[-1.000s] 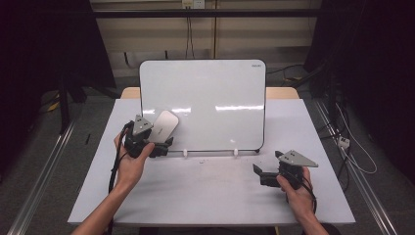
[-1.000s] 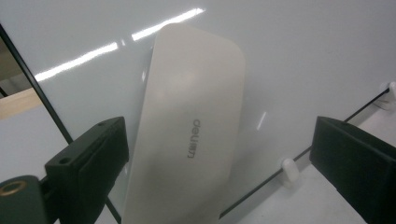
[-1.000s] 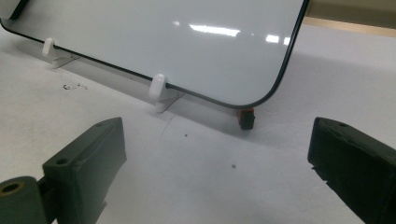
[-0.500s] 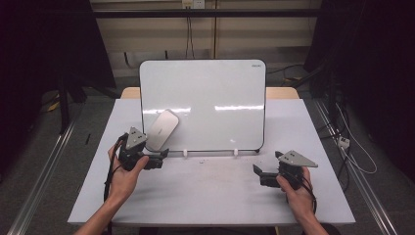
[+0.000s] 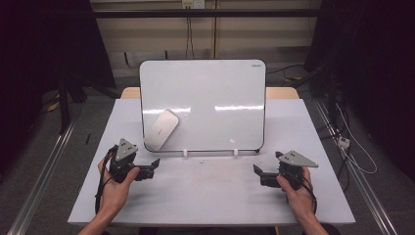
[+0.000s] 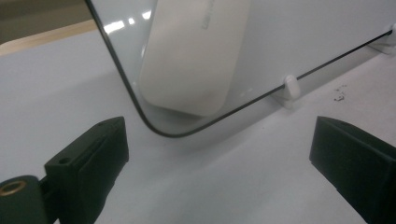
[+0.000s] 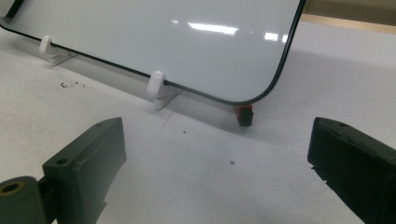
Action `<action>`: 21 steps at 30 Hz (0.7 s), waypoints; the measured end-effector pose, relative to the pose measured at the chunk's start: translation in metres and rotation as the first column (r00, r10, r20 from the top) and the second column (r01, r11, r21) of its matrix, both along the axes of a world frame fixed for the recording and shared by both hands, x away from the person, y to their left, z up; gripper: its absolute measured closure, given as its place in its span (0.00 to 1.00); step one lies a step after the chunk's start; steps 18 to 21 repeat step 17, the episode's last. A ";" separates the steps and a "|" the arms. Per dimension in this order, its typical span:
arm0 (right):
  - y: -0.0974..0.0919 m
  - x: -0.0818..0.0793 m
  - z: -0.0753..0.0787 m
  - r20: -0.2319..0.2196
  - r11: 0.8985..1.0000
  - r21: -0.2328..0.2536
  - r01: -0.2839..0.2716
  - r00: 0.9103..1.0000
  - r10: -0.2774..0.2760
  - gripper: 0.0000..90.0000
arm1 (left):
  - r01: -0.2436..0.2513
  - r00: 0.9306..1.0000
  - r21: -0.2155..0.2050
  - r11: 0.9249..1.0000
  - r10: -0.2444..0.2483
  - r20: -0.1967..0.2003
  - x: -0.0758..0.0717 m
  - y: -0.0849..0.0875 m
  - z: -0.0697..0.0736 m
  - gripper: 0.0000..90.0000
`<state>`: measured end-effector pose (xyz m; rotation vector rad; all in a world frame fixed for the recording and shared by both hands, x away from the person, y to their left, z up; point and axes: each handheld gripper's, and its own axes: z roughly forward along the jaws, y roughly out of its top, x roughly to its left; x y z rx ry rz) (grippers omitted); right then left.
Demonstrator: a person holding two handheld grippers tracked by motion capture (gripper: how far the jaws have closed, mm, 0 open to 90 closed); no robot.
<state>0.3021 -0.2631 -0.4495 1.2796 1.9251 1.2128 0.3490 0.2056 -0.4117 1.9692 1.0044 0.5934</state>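
The left tongs [image 5: 155, 166] rest on the white worktop [image 5: 210, 196] with jaws wide apart and empty, as do the right tongs [image 5: 256, 172]. Just beyond the left tongs, a white eraser [image 5: 161, 129] clings to the whiteboard [image 5: 215, 93], its long axis slanting up-right. Dark room behind.

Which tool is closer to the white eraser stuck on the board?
Left. The left tool sits just below the eraser, jaws open. The right tool is far off, by the whiteboard's other bottom corner.

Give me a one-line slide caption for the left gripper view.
Open left tool facing the whiteboard's lower corner, where a white eraser rests on the board.
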 end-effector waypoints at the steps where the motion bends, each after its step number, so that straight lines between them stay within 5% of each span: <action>1: 0.000 0.000 0.000 -0.001 1.000 -0.001 0.000 1.000 0.000 0.05 | -0.004 1.000 -0.007 1.000 0.004 -0.001 -0.002 0.002 -0.001 0.05; 5: 0.001 0.000 0.000 -0.003 1.000 -0.001 0.002 1.000 -0.002 0.05 | -0.020 0.999 -0.028 0.999 0.021 0.027 -0.009 0.006 -0.007 0.05; 8: 0.000 -0.001 0.000 0.004 1.000 -0.005 0.003 1.000 -0.003 0.05 | -0.021 1.000 -0.052 0.998 0.021 0.006 -0.013 0.009 -0.012 0.05; 21: -0.002 -0.001 0.001 0.005 1.000 -0.003 0.008 1.000 -0.008 0.05 | -0.048 0.999 -0.057 0.997 0.048 0.011 -0.013 0.014 -0.013 0.05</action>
